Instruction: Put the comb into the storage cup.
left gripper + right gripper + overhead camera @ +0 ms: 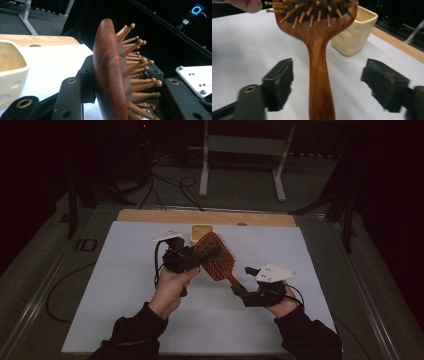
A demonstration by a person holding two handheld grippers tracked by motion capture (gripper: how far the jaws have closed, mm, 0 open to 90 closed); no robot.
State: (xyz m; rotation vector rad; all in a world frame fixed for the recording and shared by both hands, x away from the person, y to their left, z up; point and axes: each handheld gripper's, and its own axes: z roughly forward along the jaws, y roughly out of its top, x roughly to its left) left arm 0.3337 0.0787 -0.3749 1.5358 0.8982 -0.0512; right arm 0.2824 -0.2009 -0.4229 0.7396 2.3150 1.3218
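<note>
A wooden paddle hairbrush (218, 259) with wooden pins is held up over the white mat. My left gripper (206, 253) is shut on the brush's head, one jaw on its smooth back and one on the pin side, as the left gripper view shows the hairbrush (110, 75) edge-on between the jaws. My right gripper (238, 293) is at the handle's end. In the right gripper view the brush handle (320, 75) runs up between its two jaws with a clear gap on each side, so this gripper (327, 82) is open.
A cream ceramic cup (201, 233) stands on the white mat (125, 320) just behind the brush head; it is close on the left in the left gripper view (10, 72). The wooden table edge (150, 216) lies beyond. A metal stand and cables are on the floor behind.
</note>
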